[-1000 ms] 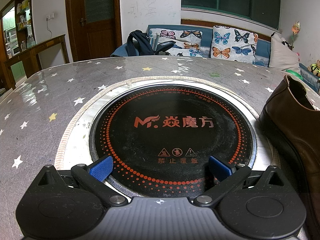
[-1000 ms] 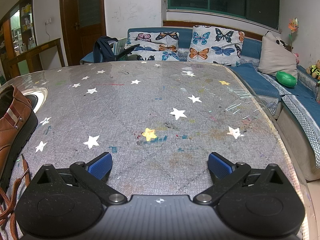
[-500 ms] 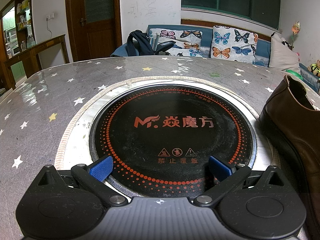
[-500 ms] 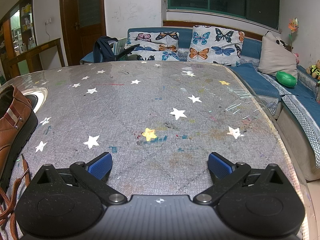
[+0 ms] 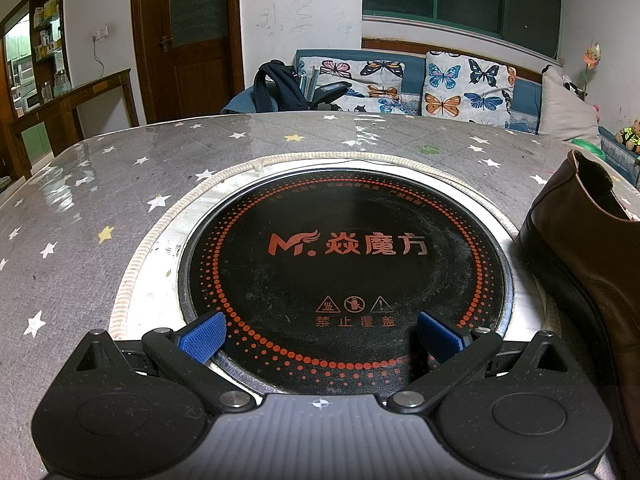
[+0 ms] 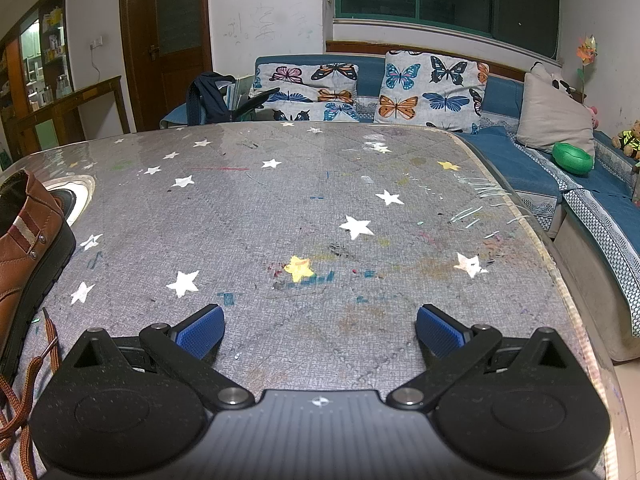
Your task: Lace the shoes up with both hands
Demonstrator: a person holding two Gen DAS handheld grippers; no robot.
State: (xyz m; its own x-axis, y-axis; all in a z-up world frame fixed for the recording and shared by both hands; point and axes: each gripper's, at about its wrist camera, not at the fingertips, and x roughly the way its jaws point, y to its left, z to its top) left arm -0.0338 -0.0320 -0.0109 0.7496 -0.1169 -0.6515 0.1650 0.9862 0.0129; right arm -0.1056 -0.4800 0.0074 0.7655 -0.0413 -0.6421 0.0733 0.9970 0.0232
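Underneath, a star-printed grey counter (image 6: 320, 208) with an inset induction hob (image 5: 344, 272) fronts a butterfly-cushioned sofa (image 6: 400, 84). Both left tongs (image 5: 320, 338) and right tongs (image 6: 320, 332) gape, released; the brown shoe (image 5: 592, 248) sits between them, its lace (image 6: 24, 392) trailing loose.

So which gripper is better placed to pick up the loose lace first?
Probably the right gripper: the loose lace lies just beside it, while the open left gripper faces the cooktop, no lace in view.
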